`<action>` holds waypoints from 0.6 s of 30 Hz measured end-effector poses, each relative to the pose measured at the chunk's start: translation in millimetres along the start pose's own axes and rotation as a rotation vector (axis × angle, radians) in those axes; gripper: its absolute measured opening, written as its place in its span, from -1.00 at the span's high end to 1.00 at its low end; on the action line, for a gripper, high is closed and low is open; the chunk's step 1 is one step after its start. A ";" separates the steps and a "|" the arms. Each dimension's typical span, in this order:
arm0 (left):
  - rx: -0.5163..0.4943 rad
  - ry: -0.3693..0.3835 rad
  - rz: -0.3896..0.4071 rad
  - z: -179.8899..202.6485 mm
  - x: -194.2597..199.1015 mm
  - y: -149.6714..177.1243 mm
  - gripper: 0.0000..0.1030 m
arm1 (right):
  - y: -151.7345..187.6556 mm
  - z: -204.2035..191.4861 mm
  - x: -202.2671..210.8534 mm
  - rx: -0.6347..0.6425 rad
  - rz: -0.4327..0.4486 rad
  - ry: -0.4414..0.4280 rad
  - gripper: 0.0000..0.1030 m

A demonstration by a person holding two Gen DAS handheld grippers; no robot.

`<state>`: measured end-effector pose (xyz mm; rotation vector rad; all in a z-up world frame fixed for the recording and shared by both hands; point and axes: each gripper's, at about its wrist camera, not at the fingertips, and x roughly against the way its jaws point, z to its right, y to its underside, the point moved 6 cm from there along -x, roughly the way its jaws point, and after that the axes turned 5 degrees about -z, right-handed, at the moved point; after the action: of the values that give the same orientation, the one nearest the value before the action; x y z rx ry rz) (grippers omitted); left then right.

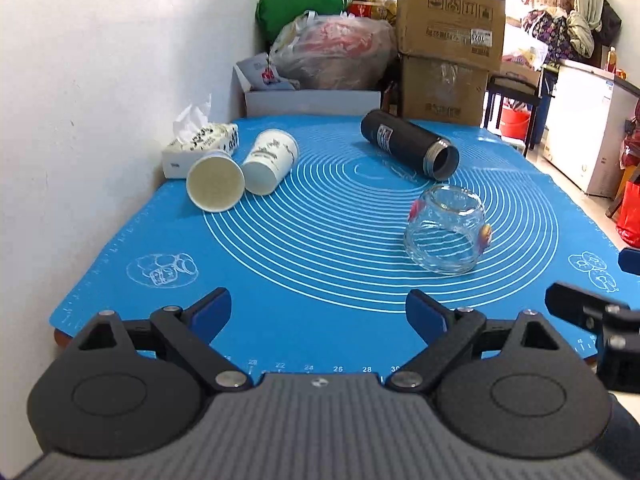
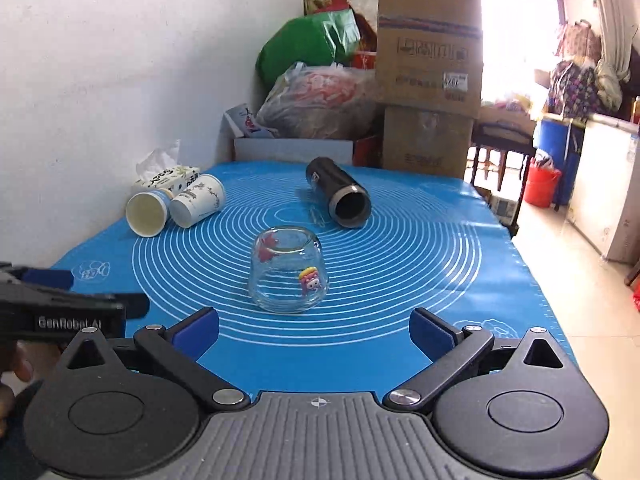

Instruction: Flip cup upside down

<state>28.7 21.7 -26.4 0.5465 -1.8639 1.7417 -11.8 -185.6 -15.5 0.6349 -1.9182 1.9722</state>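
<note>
Right wrist view: right gripper [image 2: 314, 330] spread wide, empty, near glass cup [image 2: 289, 272].
Left gripper [image 1: 318, 312]: spread wide, empty.

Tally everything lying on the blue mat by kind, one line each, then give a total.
Paper cups: 2, one beside the other, both on their sides
Glass cup: 1, mouth down
Black flask: 1, on its side
Tissue pack: 1
Total: 5
</note>
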 end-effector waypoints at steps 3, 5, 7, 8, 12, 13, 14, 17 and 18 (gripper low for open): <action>-0.009 -0.013 0.002 -0.6 4.1 5.0 -0.82 | 3.9 -5.1 12.0 0.015 0.028 0.004 -1.00; -0.010 -0.011 0.008 -1.5 7.6 7.7 -0.82 | 5.8 -8.8 17.1 0.028 0.038 0.003 -0.99; -0.006 -0.010 0.015 -2.1 10.3 9.7 -0.82 | 6.1 -11.3 19.7 0.038 0.048 0.006 -0.99; -0.006 -0.010 0.017 -2.1 11.6 10.7 -0.82 | 6.1 -12.1 20.9 0.037 0.054 0.006 -0.99; -0.017 -0.016 0.028 -0.7 16.2 14.4 -0.82 | 6.6 -13.2 22.3 0.022 0.056 -0.007 -0.98; -0.022 -0.016 0.030 -0.1 17.1 14.6 -0.82 | 6.8 -13.5 22.0 0.020 0.055 -0.007 -0.98; -0.025 -0.019 0.032 0.2 17.4 14.5 -0.82 | 6.6 -13.6 21.9 0.018 0.056 -0.007 -0.98; -0.035 -0.019 0.033 1.2 18.5 15.6 -0.82 | 7.2 -13.9 22.0 0.013 0.054 -0.007 -0.98; -0.036 -0.019 0.033 0.8 18.5 15.9 -0.82 | 7.3 -14.1 21.6 0.012 0.052 -0.006 -0.98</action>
<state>4.4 23.4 -27.4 0.5230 -1.9237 1.7262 -35.3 -173.6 -10.5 0.6005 -1.9460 2.0173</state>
